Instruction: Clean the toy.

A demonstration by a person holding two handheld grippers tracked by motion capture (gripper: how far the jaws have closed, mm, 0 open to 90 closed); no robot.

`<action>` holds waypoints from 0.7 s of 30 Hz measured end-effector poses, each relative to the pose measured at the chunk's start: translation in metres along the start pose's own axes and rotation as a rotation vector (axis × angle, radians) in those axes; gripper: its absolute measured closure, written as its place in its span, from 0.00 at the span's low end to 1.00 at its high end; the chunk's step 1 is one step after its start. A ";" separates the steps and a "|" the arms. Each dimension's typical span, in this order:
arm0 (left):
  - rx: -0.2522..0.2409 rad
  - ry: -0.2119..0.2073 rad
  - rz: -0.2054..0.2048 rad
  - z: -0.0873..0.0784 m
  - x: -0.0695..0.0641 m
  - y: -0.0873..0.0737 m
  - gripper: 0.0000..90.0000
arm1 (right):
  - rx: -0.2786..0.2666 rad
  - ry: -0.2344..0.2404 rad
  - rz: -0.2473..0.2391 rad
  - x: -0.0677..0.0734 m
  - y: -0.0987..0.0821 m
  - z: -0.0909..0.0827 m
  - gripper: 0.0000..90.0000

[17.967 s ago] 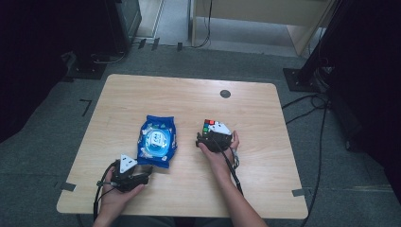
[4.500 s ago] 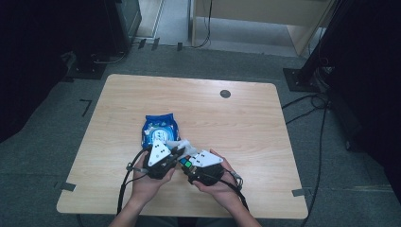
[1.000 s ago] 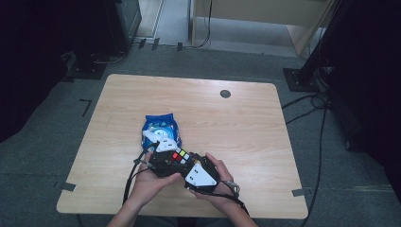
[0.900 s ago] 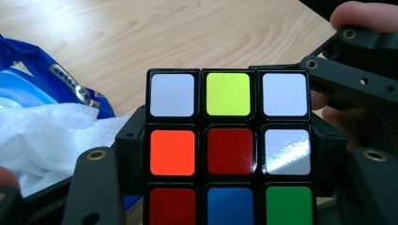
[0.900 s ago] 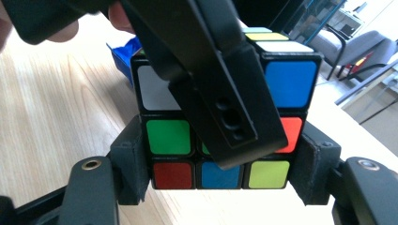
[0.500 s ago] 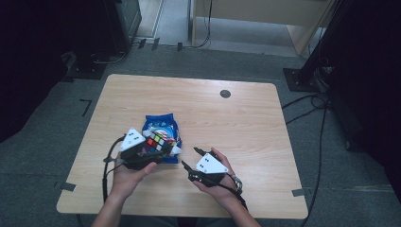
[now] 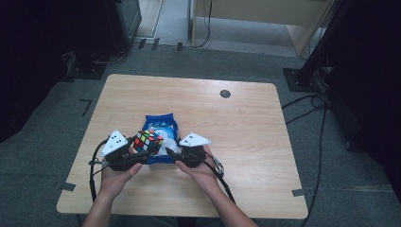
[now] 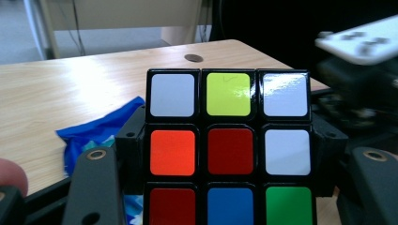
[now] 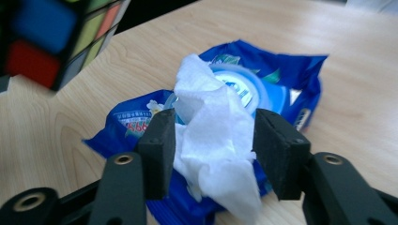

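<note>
A scrambled Rubik's cube (image 7: 147, 140) is held off the table with my left gripper (image 7: 142, 152) shut on it; in the left gripper view the cube (image 8: 230, 150) sits squarely between both black jaws. A blue wet-wipe pack (image 7: 161, 124) lies on the table just behind it. A white wipe (image 9: 211, 122) sticks up out of the pack (image 9: 286, 79). My right gripper (image 9: 213, 150) has its jaws on either side of the wipe; they have just been closing, and the pads reach the wipe's edges without squeezing it. The cube (image 9: 47, 33) hangs at the upper left of that view.
The wooden table (image 7: 265, 132) has a small round dark grommet (image 7: 225, 93) near its far edge. Cables trail from both grippers off the near edge. A dark stand base (image 7: 302, 78) and floor cables lie beyond the table's right side.
The hands came apart, with the left carrying the cube away leftward. The right gripper then swung back left to the pack and narrowed its jaws around the white wipe.
</note>
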State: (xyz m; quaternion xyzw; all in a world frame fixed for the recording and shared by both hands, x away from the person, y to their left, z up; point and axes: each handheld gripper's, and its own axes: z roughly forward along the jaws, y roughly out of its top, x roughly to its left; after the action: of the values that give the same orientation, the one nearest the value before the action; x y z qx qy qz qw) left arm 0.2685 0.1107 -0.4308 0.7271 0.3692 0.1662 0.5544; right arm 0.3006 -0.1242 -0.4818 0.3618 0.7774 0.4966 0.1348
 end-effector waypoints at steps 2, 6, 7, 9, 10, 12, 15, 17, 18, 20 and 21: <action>0.010 -0.002 0.016 0.002 -0.002 -0.001 0.38 | 0.033 -0.002 0.018 -0.001 0.000 0.009 0.61; 0.020 0.000 0.015 0.005 -0.004 -0.003 0.38 | 0.096 -0.012 0.059 -0.004 -0.004 0.018 0.81; 0.020 0.000 0.014 0.005 -0.004 -0.003 0.38 | 0.097 -0.015 0.056 -0.005 -0.004 0.018 0.88; 0.020 0.000 0.015 0.005 -0.004 -0.003 0.38 | 0.087 0.011 0.072 -0.009 -0.004 0.015 0.99; 0.019 0.000 0.016 0.006 -0.005 -0.003 0.38 | 0.076 0.019 0.077 -0.011 -0.004 0.012 1.00; 0.013 0.001 0.015 0.005 -0.005 -0.003 0.38 | 0.053 0.018 0.068 -0.015 -0.001 0.005 1.00; 0.006 -0.002 0.019 0.004 -0.005 -0.002 0.38 | 0.010 -0.001 0.047 -0.018 0.003 -0.010 1.00; 0.002 -0.007 0.017 0.004 -0.006 -0.002 0.38 | -0.016 -0.021 0.038 -0.021 0.005 -0.022 1.00; 0.002 -0.009 0.019 0.004 -0.006 -0.002 0.38 | -0.031 -0.033 0.031 -0.024 0.005 -0.029 1.00; 0.004 -0.011 0.022 0.004 -0.006 -0.002 0.38 | -0.040 -0.068 0.021 -0.030 0.003 -0.043 1.00; 0.003 -0.014 0.023 0.004 -0.007 -0.002 0.38 | -0.040 -0.086 0.018 -0.035 0.001 -0.051 1.00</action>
State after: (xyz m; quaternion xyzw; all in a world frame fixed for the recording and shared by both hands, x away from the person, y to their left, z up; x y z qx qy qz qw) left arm 0.2657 0.1032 -0.4332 0.7334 0.3571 0.1671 0.5538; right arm 0.2964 -0.1826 -0.4621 0.3870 0.7573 0.4975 0.1707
